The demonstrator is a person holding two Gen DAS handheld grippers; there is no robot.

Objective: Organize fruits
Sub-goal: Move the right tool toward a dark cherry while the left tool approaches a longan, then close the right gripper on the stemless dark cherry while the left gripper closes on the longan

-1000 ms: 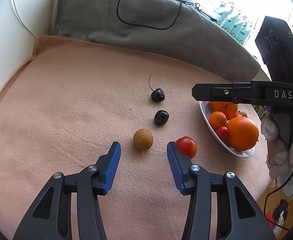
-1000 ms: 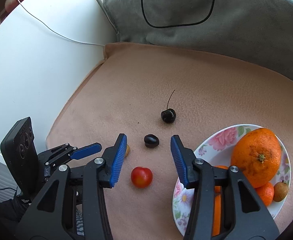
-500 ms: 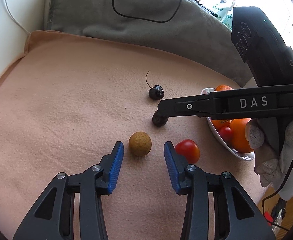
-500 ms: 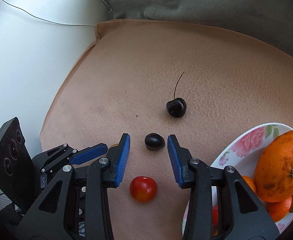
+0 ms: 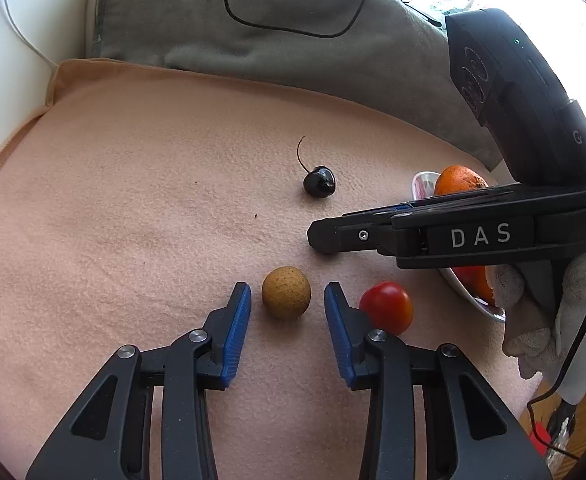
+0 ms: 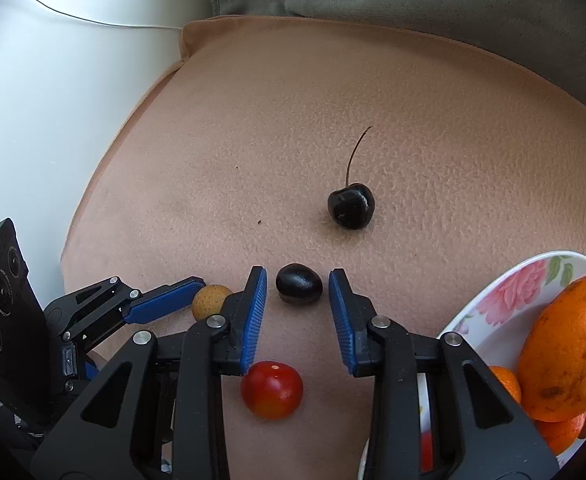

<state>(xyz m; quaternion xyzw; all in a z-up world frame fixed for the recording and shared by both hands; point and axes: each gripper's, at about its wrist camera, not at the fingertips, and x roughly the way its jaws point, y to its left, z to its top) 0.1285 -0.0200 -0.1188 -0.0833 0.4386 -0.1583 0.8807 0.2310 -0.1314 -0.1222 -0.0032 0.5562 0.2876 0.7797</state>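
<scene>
On the peach cloth (image 5: 133, 208) my left gripper (image 5: 287, 298) is open, its blue fingers either side of a small tan round fruit (image 5: 286, 298), not touching. A red tomato (image 5: 387, 307) lies just right of it. My right gripper (image 6: 297, 286) is open around a dark stemless cherry (image 6: 299, 283); in the left wrist view it hides that cherry. A stemmed dark cherry (image 6: 351, 205) lies farther off, also in the left wrist view (image 5: 319, 181). The tomato (image 6: 272, 389) lies under my right gripper.
A floral plate (image 6: 505, 300) with a large orange (image 6: 569, 344) and smaller oranges stands at the right. A grey cushion (image 5: 293, 40) with a black cable runs along the back. A white wall (image 6: 53, 120) borders the cloth on the left.
Both grippers have moved forward and down. The tan fruit now sits between my left fingers, the stemless cherry between my right fingers. Both jaws have narrowed a little.
</scene>
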